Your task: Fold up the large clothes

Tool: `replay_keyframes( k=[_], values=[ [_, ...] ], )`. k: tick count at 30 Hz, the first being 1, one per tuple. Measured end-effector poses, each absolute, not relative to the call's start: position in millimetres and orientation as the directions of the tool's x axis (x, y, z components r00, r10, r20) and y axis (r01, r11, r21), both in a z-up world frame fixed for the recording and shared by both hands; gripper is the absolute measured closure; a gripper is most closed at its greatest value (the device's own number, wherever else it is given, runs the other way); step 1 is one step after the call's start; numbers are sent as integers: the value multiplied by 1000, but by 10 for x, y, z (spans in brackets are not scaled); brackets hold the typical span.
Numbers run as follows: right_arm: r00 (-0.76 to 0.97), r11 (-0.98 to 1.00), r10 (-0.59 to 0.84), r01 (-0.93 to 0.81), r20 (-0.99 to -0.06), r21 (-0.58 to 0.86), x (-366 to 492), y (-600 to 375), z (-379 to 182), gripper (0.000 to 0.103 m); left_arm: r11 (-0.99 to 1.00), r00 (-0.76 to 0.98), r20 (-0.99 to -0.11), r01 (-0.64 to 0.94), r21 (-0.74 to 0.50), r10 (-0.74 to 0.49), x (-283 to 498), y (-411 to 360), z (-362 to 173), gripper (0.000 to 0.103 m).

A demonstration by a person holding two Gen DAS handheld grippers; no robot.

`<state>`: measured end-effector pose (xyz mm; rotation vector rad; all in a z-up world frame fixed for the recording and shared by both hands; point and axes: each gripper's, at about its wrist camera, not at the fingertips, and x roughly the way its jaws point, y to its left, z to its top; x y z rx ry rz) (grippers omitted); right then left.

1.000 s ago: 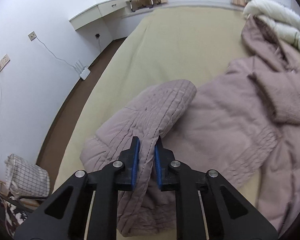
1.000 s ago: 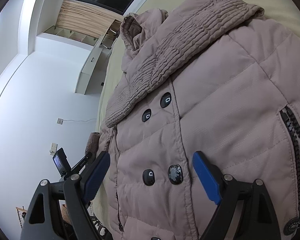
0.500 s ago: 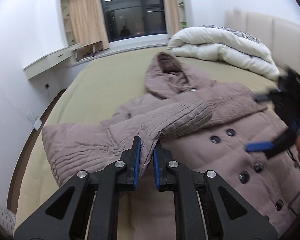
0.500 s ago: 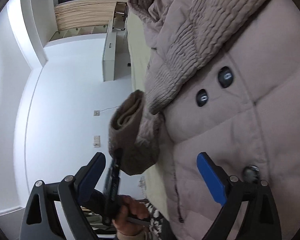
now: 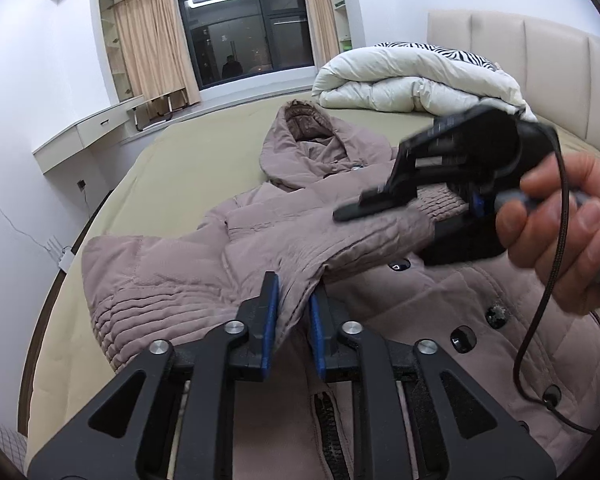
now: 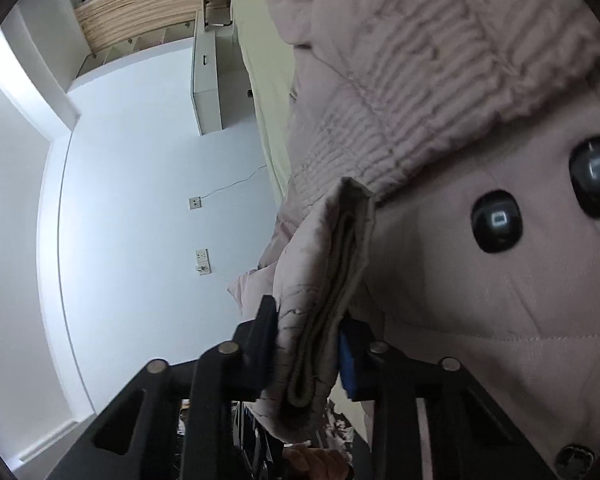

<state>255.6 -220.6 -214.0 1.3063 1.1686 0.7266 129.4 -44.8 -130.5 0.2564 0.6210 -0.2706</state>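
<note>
Both the left gripper (image 5: 293,312) and right gripper (image 6: 308,344) pinch the mauve coat's (image 5: 400,304) sleeve (image 5: 340,248) between their fingers, above the bed (image 5: 188,168).

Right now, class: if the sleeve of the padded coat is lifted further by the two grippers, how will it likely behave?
Probably floppy: the sleeve sags between the left gripper and right gripper. Likely light for its bulk, as the coat looks puffy and quilted. It may slip little, since the folded cuff bunches thickly where it is pinched.

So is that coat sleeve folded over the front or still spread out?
Folded over: the sleeve lies across the coat front, above its buttons.
</note>
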Motion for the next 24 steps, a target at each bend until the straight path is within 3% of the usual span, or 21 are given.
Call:
replay_keyframes(
  k=[1,2,3,5,6,12,18,19,21,24],
  values=[
    [319,200,916,165,-244,966,2587,-2223,-2004,81,938,791,-589,311,156,-164,1245,-431,-1269,76],
    [338,217,907,138,-252,966,2614,-2255,-1871,82,942,801,-576,301,150,-164,1181,-415,-1243,61],
    [363,232,896,111,-257,966,2644,-2312,-1716,82,949,814,-554,289,128,-173,1106,-370,-1201,37],
    [419,251,873,56,-251,966,2716,-2432,-1328,82,966,853,-496,241,95,-164,989,-276,-1131,18],
    [443,269,861,19,-249,963,2737,-2480,-1094,82,977,870,-475,194,85,-131,975,-222,-1117,15],
    [529,325,833,-230,-163,917,2630,-2654,241,83,995,820,-571,-10,-101,-49,1542,44,-1376,14],
    [600,409,787,-330,-145,851,2379,-3058,730,83,980,729,-684,-148,-129,20,2284,144,-1813,15],
    [619,422,771,-321,-150,848,2361,-3186,701,83,977,711,-702,-173,-125,36,2390,192,-1892,18],
    [649,426,745,-280,-157,860,2349,-3482,503,83,968,681,-731,-205,-142,37,2537,298,-2010,39],
    [702,434,682,-166,-203,885,2338,-3946,22,83,972,648,-761,-193,-133,25,2664,368,-2157,56]
  ],
)
